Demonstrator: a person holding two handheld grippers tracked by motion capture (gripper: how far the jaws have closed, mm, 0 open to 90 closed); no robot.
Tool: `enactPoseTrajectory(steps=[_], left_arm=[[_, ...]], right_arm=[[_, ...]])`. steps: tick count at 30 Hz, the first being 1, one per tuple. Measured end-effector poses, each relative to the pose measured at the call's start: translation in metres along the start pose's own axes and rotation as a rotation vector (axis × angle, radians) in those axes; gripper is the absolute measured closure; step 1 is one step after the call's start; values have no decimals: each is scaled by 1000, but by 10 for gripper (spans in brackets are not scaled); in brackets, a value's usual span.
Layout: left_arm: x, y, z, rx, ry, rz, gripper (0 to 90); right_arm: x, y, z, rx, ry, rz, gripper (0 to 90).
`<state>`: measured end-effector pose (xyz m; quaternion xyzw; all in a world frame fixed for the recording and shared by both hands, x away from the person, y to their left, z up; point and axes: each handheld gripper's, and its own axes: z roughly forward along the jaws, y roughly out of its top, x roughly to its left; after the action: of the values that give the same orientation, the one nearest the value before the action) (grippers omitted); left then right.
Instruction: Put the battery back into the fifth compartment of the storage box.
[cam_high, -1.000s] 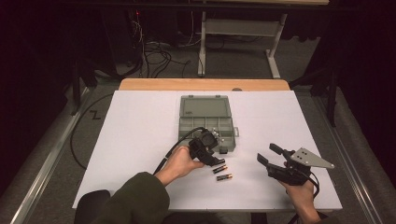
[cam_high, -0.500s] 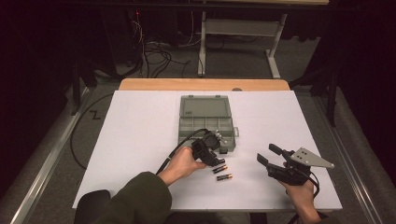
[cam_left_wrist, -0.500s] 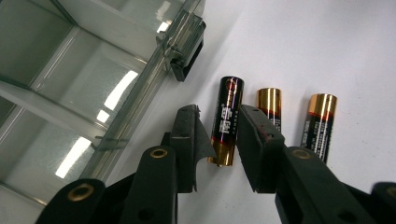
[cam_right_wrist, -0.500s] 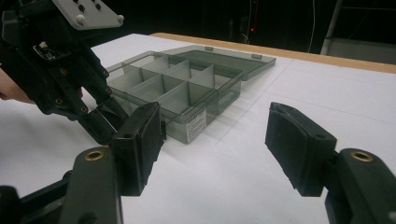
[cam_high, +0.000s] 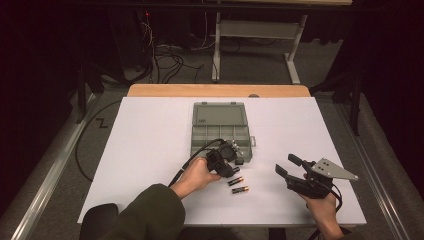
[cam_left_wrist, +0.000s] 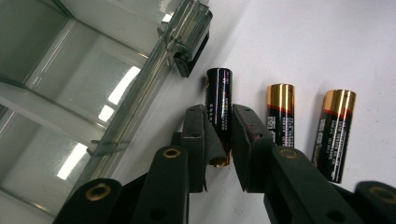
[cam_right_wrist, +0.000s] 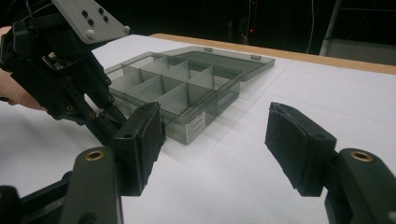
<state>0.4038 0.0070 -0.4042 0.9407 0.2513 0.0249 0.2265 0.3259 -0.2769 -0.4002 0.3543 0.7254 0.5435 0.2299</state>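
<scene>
The fingers (cam_left_wrist: 201, 133) of the left gripper (cam_left_wrist: 218, 135) have just been closing and are now pinching a dark battery (cam_left_wrist: 219, 109) lying on the white surface (cam_high: 150, 145), just beside the front corner of the open compartment box (cam_high: 220, 127). Two gold-capped batteries (cam_left_wrist: 280, 116) are waiting alongside, and the compartments look empty, so the sorting is likely only starting. The left hand (cam_high: 195, 175) is angling its gripper down toward the surface. The right gripper (cam_high: 290, 172) is hovering well apart, fingers spread on nothing.
</scene>
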Motion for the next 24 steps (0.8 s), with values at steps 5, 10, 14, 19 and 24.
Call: enactPoseTrajectory(steps=[5,10,14,19,24], left_arm=[[-1,0,0,5,7,11,763],[-1,0,-1,9,7,27,765],[0,0,-4,8,17,33,765],[2,-2,-12,-8,11,24,765],[2,-5,-20,-10,12,28,765]], right_arm=[[0,0,0,0,0,-1,379],[0,0,0,2,3,-3,378],[0,0,0,-2,3,-6,376],[1,0,0,-8,-1,-13,367],[1,0,1,-1,0,-18,363]])
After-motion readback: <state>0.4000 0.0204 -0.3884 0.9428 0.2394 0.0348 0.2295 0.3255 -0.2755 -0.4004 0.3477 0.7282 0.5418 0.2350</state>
